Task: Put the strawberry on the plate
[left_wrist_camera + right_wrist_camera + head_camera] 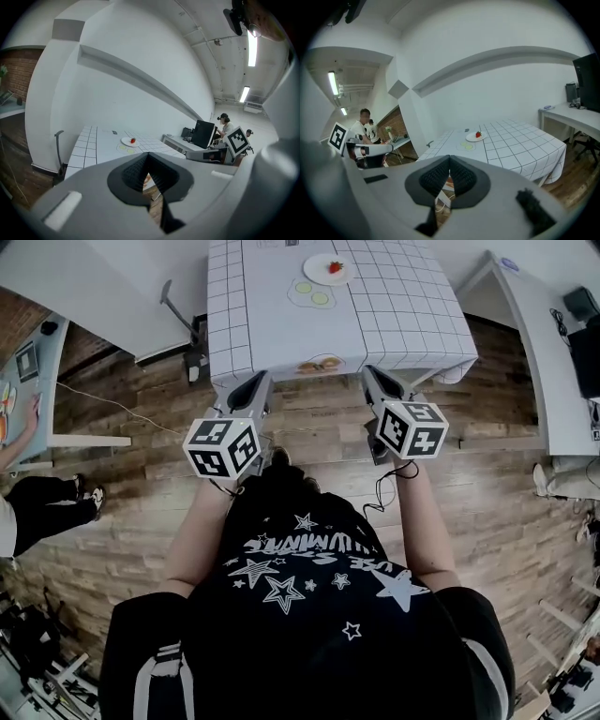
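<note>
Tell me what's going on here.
A person stands on the wooden floor, short of the checked table, holding a gripper in each hand. The left gripper and right gripper are both shut and empty. The strawberry already sits on the white plate, so nothing is being handled right now.

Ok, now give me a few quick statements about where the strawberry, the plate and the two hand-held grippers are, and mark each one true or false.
1. The strawberry lies on the plate. True.
2. The left hand-held gripper holds the strawberry. False: its jaws are together with nothing between them.
3. The right hand-held gripper is shut and empty. True.
4. The plate sits on the wooden floor. False: it stands on the table, which has a checked cloth.
</note>
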`<action>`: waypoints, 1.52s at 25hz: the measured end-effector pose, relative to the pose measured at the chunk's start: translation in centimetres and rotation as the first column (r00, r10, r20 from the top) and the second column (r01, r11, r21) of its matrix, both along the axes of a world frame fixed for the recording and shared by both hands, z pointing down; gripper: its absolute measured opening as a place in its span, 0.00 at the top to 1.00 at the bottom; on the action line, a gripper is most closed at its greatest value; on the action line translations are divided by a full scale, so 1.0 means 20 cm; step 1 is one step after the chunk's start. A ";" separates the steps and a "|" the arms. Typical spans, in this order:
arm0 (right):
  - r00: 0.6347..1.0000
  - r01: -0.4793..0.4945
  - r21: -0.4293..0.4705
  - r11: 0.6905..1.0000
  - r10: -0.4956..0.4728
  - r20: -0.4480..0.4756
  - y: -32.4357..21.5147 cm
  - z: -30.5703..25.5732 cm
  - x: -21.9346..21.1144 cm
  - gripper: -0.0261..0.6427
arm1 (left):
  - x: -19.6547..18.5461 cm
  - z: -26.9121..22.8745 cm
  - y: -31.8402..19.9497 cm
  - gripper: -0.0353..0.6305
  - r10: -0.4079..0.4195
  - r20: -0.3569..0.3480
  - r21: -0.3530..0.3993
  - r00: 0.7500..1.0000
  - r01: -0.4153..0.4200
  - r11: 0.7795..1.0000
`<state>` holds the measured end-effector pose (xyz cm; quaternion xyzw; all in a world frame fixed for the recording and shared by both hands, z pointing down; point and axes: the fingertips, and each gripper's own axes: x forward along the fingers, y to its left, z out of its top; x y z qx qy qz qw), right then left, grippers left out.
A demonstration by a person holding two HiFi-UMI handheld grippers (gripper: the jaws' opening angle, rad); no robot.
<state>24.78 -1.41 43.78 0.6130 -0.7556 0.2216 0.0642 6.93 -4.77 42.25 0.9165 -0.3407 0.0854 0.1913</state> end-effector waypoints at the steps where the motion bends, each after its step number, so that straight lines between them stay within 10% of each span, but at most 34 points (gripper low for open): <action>1: 1.000 -0.012 0.008 1.000 0.012 0.008 0.01 -0.01 0.00 0.94 | 0.00 -0.01 0.01 0.93 0.009 0.002 0.003 1.000 -0.009 1.000; 10: 0.999 -0.045 -0.015 0.999 0.046 0.013 0.11 0.04 -0.14 0.94 | -0.03 0.03 0.10 0.93 0.084 -0.018 -0.013 0.996 -0.085 0.996; 23: 0.992 -0.120 0.038 0.992 0.121 -0.035 -0.04 -0.14 -0.72 0.94 | -0.68 -0.05 -0.13 0.93 0.096 -0.097 0.008 0.991 -0.096 0.995; 38: 0.975 -0.210 0.046 0.977 0.212 -0.063 0.11 -0.16 -1.11 0.94 | -0.93 -0.09 -0.07 0.93 0.242 -0.139 0.049 0.960 -0.237 0.970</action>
